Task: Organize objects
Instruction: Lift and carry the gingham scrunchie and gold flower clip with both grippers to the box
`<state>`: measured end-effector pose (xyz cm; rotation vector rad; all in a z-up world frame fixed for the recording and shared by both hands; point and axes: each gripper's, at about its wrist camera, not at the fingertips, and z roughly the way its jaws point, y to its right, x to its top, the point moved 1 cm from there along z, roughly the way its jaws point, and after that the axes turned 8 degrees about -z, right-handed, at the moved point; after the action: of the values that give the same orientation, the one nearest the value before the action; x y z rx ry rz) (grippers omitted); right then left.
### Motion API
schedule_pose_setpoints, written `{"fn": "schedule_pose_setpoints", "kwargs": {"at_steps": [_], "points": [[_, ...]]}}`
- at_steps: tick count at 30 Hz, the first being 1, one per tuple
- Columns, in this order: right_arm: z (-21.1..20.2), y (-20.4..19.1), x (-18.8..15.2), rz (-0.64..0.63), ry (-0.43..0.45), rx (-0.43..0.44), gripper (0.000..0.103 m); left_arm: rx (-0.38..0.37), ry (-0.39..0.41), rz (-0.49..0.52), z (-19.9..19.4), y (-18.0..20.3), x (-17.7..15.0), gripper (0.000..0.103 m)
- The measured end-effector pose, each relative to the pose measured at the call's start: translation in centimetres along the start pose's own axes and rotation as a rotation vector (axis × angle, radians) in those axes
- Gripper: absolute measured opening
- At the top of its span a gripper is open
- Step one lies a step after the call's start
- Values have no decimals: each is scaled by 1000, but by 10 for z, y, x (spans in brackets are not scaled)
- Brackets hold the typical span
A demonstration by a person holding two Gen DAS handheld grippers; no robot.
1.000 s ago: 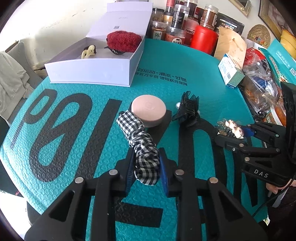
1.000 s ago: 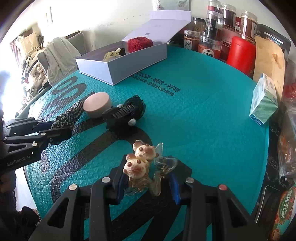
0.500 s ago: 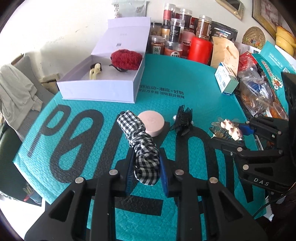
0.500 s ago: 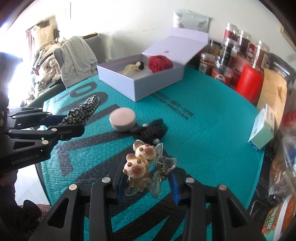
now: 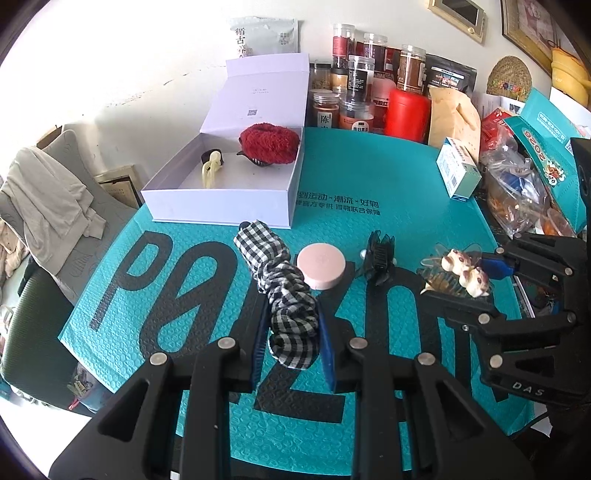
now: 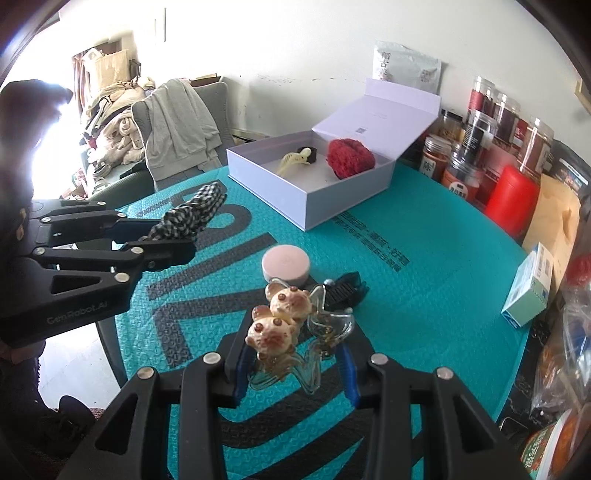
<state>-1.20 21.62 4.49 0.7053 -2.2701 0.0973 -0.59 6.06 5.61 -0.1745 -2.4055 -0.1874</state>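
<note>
Left gripper [image 5: 293, 332] clamps checked scrunchie [image 5: 284, 291]; right gripper [image 6: 295, 358] clamps bear clip [image 6: 284, 325]; teal mat [image 5: 369, 177].

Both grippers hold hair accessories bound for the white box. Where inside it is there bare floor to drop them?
Inside the white box, the near strip behind the front wall is bare, as is the left corner beside the cream claw clip. The far right corner is crowded by the red scrunchie.

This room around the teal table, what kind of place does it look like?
Most likely a lived-in home, perhaps a dining corner: clear plastic jars of dried foods crowd the wall side of the teal bubble-mailer-covered table, a grey chair draped with pale clothes stands beside it, and a gold-framed picture hangs above.
</note>
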Motion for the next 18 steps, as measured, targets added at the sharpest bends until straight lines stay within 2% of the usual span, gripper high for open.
{"fn": "schedule_pose_setpoints", "kwargs": {"at_steps": [10, 18], "points": [[1, 1, 19, -39, 8, 7, 39, -7, 10, 7, 2, -1, 19, 23], [6, 16, 44, -70, 11, -12, 39, -5, -1, 18, 18, -9, 49, 23]]}}
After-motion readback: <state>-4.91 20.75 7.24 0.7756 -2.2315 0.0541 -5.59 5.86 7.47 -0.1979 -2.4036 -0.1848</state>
